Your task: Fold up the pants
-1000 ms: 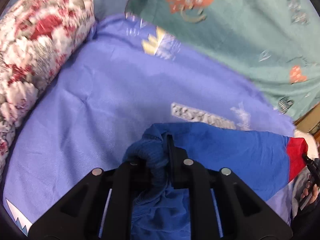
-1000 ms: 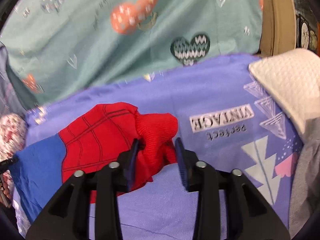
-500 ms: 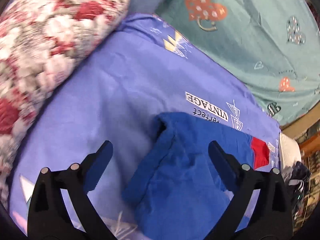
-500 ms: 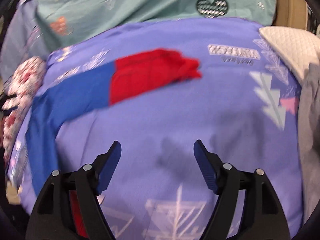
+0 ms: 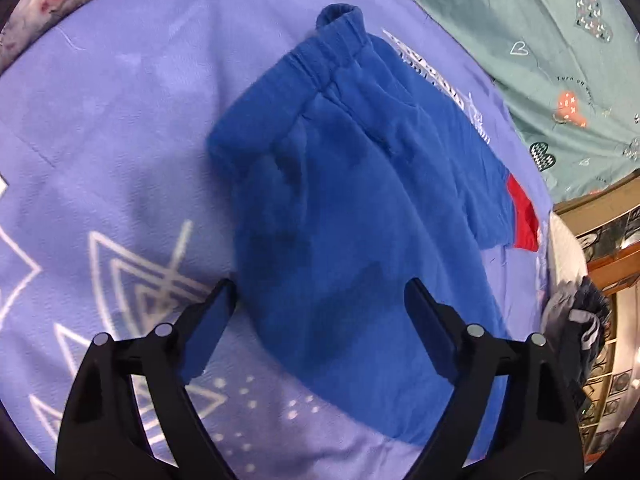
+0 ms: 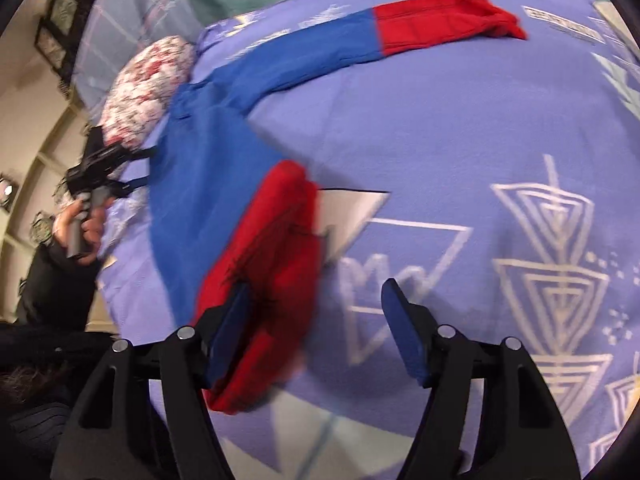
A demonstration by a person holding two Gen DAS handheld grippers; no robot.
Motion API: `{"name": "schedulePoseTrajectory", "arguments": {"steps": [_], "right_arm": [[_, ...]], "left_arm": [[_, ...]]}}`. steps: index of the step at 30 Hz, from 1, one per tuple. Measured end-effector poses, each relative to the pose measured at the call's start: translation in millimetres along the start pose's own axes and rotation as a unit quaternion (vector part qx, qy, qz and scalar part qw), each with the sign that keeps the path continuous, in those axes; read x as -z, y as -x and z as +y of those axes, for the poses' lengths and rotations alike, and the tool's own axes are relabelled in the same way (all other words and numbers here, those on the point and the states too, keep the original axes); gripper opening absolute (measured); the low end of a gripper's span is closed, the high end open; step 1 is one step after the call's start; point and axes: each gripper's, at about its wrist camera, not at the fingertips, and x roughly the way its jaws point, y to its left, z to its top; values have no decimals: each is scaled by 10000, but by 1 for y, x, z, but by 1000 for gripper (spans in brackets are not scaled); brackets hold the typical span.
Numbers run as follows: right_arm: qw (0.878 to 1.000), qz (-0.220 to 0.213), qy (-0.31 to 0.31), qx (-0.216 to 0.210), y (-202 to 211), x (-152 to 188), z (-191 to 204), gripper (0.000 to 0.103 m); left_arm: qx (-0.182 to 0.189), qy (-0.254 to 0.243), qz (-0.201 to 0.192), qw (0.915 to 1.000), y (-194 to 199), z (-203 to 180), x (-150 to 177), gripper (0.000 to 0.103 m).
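Blue pants with red lower legs (image 5: 360, 208) lie spread on the purple patterned bedsheet (image 5: 112, 128), waistband at the far end in the left wrist view. My left gripper (image 5: 320, 320) is open and empty, hovering over the blue seat area. In the right wrist view the pants (image 6: 208, 168) show both legs: one red cuff (image 6: 444, 24) lies far away, the other red cuff (image 6: 272, 264) lies just before my right gripper (image 6: 316, 320), which is open and empty, its left finger (image 6: 228, 328) over that cuff. The left gripper also shows there (image 6: 100, 164), hand-held.
A floral pillow (image 6: 148, 80) lies at the sheet's left end. A teal heart-print blanket (image 5: 560, 60) lies beyond the pants. A white cloth and dark clothes (image 5: 580, 320) sit at the bed's right side. Wooden furniture edge (image 5: 608, 240) is behind.
Both grippers let go of the pants, opened wide and pulled back. The pants now lie spread flat on the sheet, and the right gripper has come over the near red cuff.
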Motion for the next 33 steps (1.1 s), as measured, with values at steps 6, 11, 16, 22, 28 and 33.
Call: {"name": "schedulePoseTrajectory", "arguments": {"steps": [6, 11, 16, 22, 28, 33], "right_arm": [[9994, 308, 41, -119, -28, -11, 18, 30], [9980, -600, -120, -169, 25, -23, 22, 10], [9708, -2288, 349, 634, 131, -38, 50, 10], [9348, -1948, 306, 2955, 113, -43, 42, 70], [9469, -1285, -995, 2775, 92, -13, -47, 70], [9430, -1210, -1965, 2399, 92, 15, -89, 70]], "left_arm": [[-46, -242, -21, 9997, -21, -30, -4, 56], [13, -209, -262, 9994, -5, -37, -5, 11], [321, -295, -646, 9970, 35, -49, 8, 11], [-60, 9, -439, 9990, 31, -24, 11, 29], [-77, 549, -505, 9972, 29, 13, 8, 64], [200, 640, -346, 9972, 5, 8, -5, 66]]}}
